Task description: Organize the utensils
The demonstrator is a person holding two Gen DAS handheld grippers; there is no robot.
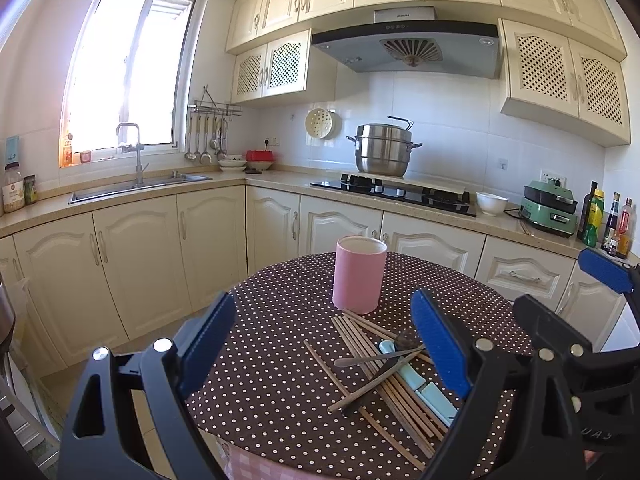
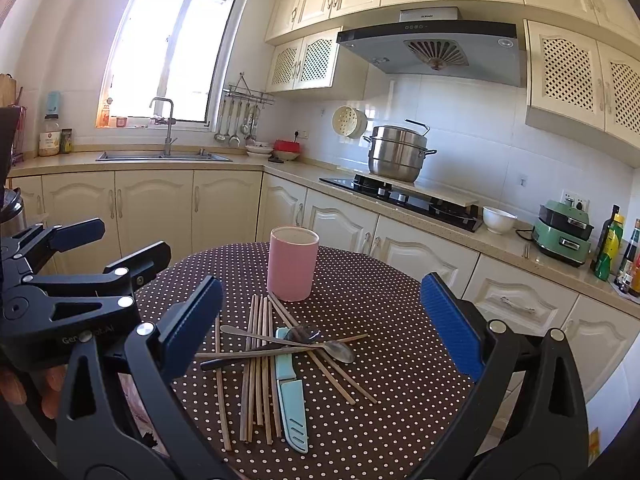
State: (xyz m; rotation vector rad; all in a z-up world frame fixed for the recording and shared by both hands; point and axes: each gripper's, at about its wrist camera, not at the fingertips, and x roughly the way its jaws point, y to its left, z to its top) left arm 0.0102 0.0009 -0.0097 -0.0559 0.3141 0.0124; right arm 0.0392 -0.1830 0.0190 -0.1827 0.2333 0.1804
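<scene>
A pink cylindrical holder (image 1: 359,276) (image 2: 293,264) stands upright on the round polka-dot table (image 1: 280,360) (image 2: 380,360). In front of it lies a pile of wooden chopsticks (image 1: 384,384) (image 2: 256,380), metal spoons (image 1: 376,358) (image 2: 336,350) and a light-blue sheathed knife (image 1: 420,388) (image 2: 292,400). My left gripper (image 1: 324,344) is open and empty, held above the pile's left side. My right gripper (image 2: 320,320) is open and empty, above the pile. The right gripper shows at the right edge of the left wrist view (image 1: 568,312); the left gripper shows at the left of the right wrist view (image 2: 80,264).
Cream kitchen cabinets (image 1: 140,256) and a counter run behind the table, with a sink (image 1: 136,188), a hob (image 1: 400,192) bearing a steel steamer pot (image 1: 382,150), a white bowl (image 1: 491,203), a green appliance (image 1: 550,208) and bottles (image 1: 604,220).
</scene>
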